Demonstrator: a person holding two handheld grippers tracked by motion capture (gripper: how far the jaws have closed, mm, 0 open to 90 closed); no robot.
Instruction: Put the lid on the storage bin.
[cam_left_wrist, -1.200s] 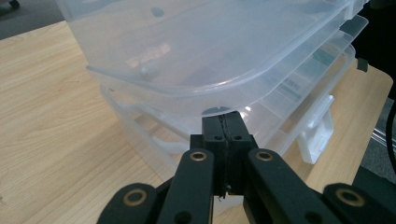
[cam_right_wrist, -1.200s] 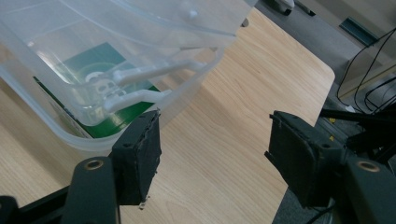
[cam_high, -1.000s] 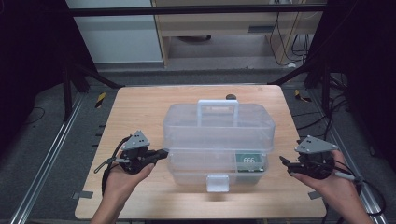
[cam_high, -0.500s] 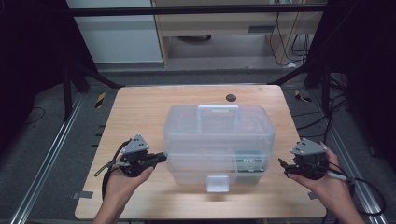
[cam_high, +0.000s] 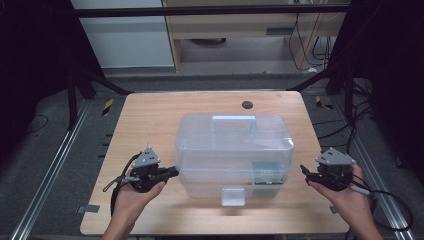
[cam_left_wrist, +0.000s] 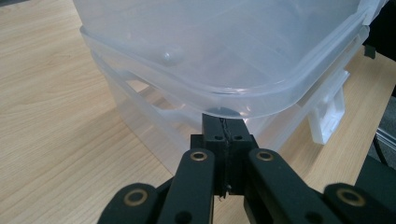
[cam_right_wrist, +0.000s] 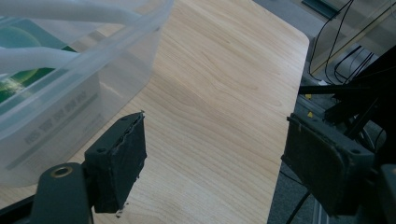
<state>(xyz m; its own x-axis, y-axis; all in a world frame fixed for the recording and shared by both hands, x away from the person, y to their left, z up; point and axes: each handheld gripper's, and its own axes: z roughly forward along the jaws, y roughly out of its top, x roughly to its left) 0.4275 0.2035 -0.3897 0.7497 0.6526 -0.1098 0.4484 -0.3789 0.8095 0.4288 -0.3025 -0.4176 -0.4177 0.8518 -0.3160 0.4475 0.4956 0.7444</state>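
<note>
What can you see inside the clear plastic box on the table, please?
Through the wall of the clear plastic box, a green printed packet shows at its right front corner. The frosted lid and walls blur the rest, so other contents cannot be told.

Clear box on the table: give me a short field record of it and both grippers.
box: clear lidded plastic box, mid-table, handle on top, front latch
left gripper: shut, tips under the lid rim at the box's left side
right gripper: open, nothing between the jaws, apart from the box's right side
table: wood
</note>
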